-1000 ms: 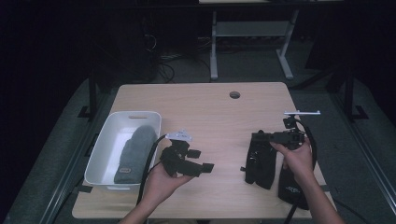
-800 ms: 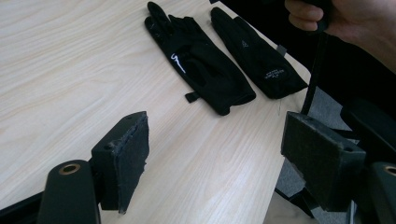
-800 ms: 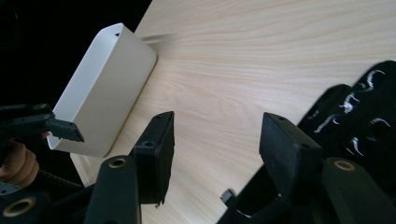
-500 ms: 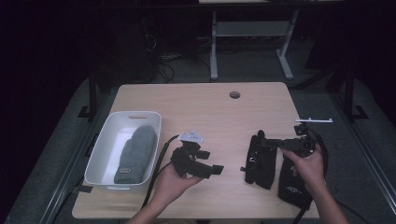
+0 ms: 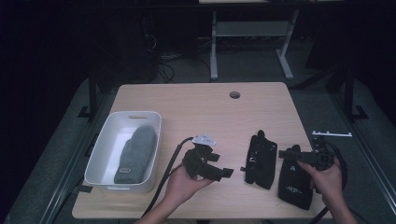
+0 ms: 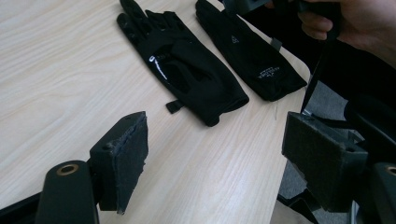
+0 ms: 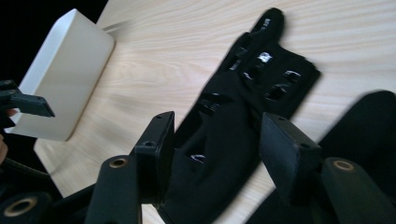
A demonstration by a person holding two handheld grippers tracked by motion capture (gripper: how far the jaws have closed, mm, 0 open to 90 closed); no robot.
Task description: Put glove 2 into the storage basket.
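On the light wood bench (image 5: 196,107), a white rectangular bin (image 5: 105,156) sits at the left, holding a grey knit mitten (image 5: 136,153) that lies lengthwise with its cuff toward the near end. Right of centre lie two black gloves, side by side and close together, fingers pointing away from the person. The inner one, a black glove with cut-out slots (image 5: 260,158), lies flat between the two hands; in the left claw view its glossy patches and a small pull tab at the cuff are visible (image 6: 182,65). The outer one, a plain black glove with small white print (image 5: 294,179), lies near the right bench edge, partly under the right hand (image 5: 327,179). Left claw (image 5: 224,172), held in the left hand (image 5: 182,182) above the bench near the front edge, points toward the slotted glove; its jaws stand wide apart with only bare bench between the pads (image 6: 130,163), holding nothing. Right claw (image 5: 282,154) is held just above the gloves, pointing left; its jaws are parted, empty, and framing the slotted glove (image 7: 243,116) below, not touching it as far as can be judged. A round cable hole (image 5: 235,94) sits near the far bench edge. Cables trail from both claws off the front.
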